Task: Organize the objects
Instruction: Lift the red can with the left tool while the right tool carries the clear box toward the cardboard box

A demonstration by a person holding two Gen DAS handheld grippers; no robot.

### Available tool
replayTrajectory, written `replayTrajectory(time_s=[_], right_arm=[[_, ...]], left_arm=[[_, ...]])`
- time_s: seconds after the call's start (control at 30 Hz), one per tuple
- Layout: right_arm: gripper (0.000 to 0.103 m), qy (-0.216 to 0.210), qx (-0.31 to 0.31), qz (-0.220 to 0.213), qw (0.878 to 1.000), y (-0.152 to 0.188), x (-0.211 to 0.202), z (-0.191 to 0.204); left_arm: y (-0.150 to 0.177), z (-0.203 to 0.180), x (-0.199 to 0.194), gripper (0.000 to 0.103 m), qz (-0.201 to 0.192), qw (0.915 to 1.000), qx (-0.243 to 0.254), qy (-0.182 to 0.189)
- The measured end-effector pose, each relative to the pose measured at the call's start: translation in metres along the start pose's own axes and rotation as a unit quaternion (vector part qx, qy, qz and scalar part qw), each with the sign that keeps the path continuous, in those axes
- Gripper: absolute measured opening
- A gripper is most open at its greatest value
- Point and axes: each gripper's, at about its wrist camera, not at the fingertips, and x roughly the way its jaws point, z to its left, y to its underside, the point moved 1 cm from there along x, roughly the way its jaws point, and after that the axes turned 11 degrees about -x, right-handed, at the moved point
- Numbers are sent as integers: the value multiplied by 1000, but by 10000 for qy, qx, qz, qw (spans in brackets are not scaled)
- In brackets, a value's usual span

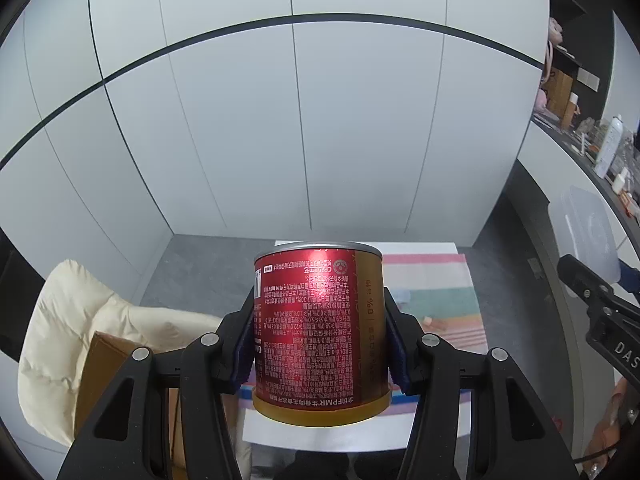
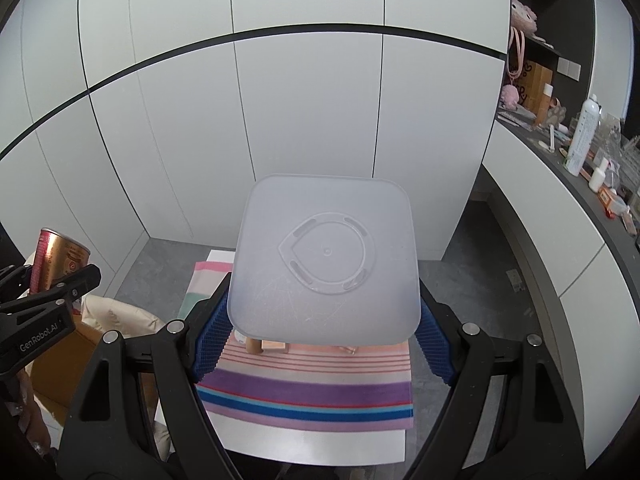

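The left tongs (image 1: 320,340) clamp a red can (image 1: 318,332), printed upside down, at centre frame. The right tongs (image 2: 324,332) grip a translucent square container (image 2: 324,256) mid-frame. Only the right wrist view shows small items (image 2: 266,346) on the striped cloth (image 2: 308,392) beneath it.

Both grippers angled downward, left gripper (image 1: 320,344) and right gripper (image 2: 322,328) fingers each clamped on a load.

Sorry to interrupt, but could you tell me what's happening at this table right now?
A person is tidying up with two handheld tools. The left tool grips a red and gold can, upside down, above the striped cloth. The right tool holds a frosted square plastic container over the same cloth. A few small items lie on the cloth beneath.
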Motion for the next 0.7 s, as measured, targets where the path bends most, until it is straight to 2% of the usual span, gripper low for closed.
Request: replayTrajectory(time_s=[0.2, 0.5, 0.7], right_arm=[[83, -55, 76, 4, 10000, 22, -15, 3], [83, -79, 4, -81, 9999, 64, -51, 13], [83, -192, 0, -50, 9998, 92, -68, 20]], left_arm=[[21, 7, -24, 55, -160, 9999, 16, 10], [65, 21, -58, 55, -198, 9995, -59, 258], [91, 33, -77, 55, -316, 9992, -89, 207]])
